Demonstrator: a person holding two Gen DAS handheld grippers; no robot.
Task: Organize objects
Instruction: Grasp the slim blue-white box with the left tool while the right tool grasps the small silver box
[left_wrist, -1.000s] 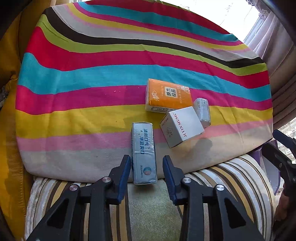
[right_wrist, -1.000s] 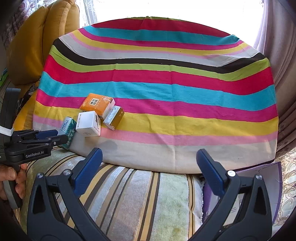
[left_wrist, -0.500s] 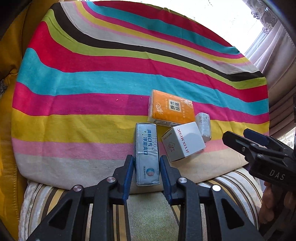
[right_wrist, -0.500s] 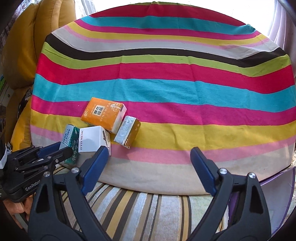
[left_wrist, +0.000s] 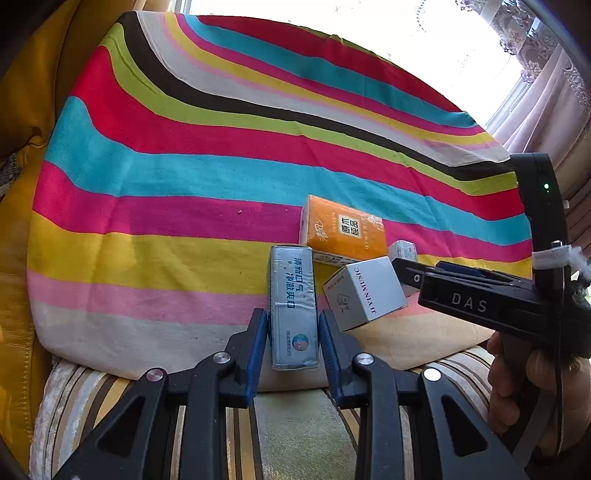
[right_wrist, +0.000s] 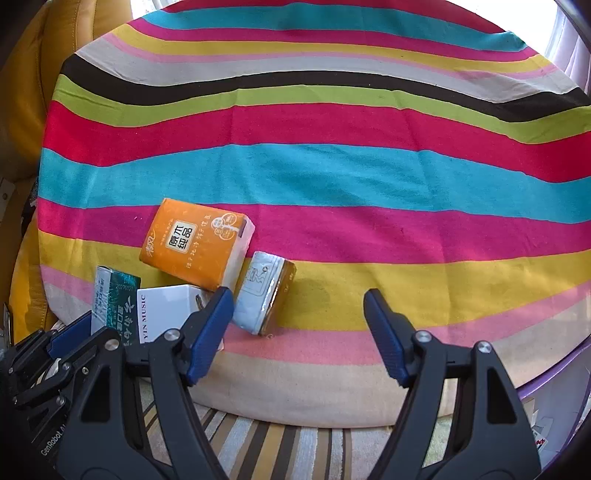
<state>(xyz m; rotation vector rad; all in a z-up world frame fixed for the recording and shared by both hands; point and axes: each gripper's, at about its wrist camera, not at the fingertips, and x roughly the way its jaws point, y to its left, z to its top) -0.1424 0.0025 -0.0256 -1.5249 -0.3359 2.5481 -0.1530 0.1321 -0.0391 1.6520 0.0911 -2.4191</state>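
A long silver-blue box (left_wrist: 293, 306) lies near the front edge of the striped cloth (left_wrist: 184, 177). My left gripper (left_wrist: 291, 339) is shut on its near end. Right of it sit a white cube box (left_wrist: 364, 293), an orange tissue pack (left_wrist: 343, 229) and a small silver pack (left_wrist: 404, 251). In the right wrist view my right gripper (right_wrist: 299, 332) is open and empty, its left finger by the white box (right_wrist: 166, 310), the silver pack (right_wrist: 264, 291) just beyond its fingers. The orange pack (right_wrist: 195, 242) and the long box (right_wrist: 112, 302) lie left.
The cloth covers a cushion that rests on a striped seat pad (left_wrist: 291, 424). A yellow leather armrest (left_wrist: 22, 110) stands at the left. Curtains (left_wrist: 546, 85) hang at the far right. A purple object (right_wrist: 554, 398) lies at the right edge.
My left gripper has closed from open onto the long box. My right gripper has moved forward and left toward the group of boxes, staying open.
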